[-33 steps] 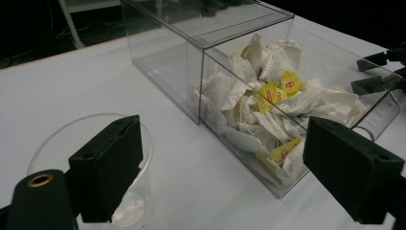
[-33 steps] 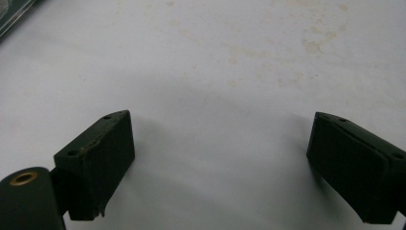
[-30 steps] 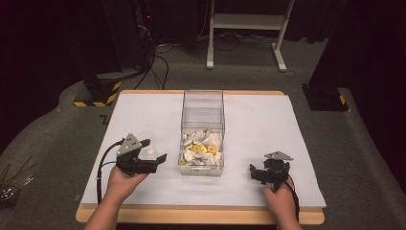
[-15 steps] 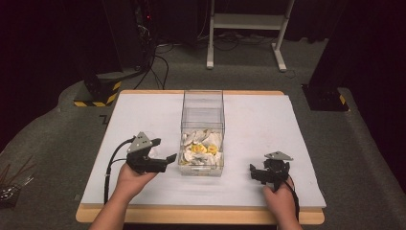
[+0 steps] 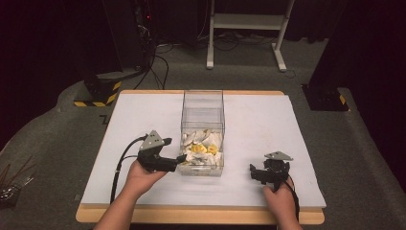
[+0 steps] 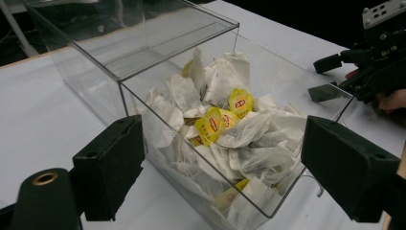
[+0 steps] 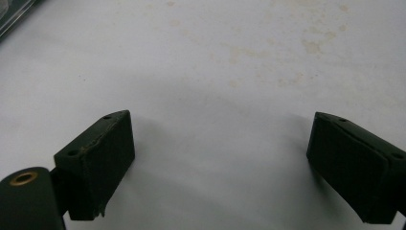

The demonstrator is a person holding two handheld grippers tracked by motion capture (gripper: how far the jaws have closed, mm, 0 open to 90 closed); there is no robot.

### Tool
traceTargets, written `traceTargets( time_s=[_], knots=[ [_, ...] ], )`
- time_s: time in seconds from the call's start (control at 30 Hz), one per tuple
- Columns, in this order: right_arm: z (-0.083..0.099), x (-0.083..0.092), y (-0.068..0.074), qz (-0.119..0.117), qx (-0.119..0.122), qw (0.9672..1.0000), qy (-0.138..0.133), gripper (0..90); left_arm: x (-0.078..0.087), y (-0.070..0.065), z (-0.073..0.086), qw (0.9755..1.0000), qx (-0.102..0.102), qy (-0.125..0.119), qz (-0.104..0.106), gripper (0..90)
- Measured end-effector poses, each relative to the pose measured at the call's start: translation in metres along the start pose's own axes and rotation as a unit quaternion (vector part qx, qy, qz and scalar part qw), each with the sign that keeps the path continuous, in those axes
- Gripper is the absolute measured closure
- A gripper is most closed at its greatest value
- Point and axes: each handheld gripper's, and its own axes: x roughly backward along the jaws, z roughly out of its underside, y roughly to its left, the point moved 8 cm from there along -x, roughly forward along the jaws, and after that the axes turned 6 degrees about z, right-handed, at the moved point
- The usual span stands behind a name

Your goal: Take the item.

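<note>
Left tongs [image 5: 181, 158] wide open, empty, at near corner of clear plastic box [image 5: 202, 125] of white and yellow tea bags [image 6: 225, 129]. Right tongs [image 5: 253, 171] wide open, empty, over white desk [image 5: 268, 124].

small red logos sit on yellow tea bag tags [image 6: 214, 125] inside the clear box [image 6: 95, 72], too blurred to read; no other legible text.

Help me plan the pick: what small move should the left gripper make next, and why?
Probably lift the left gripper over the clear box rim and dip toward the tea bags: its fingers are open, empty, outside the wall.
</note>
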Motion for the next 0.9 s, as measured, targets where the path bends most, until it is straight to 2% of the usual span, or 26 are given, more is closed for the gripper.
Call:
traceTargets(
  time_s=[0.53, 0.9],
  knots=[
    [0.0, 0.0, 0.0, 0.0, 0.0, 1.0, 0.0, 9.0, -0.029, -0.009, -0.001, 0.9994, -0.008, 0.028, 0.021, 15.9],
    [0.0, 0.0, 0.0, 0.0, 0.0, 1.0, 0.0, 9.0, -0.04, -0.009, -0.002, 0.9987, -0.016, 0.042, 0.023, 17.8]
  ],
)
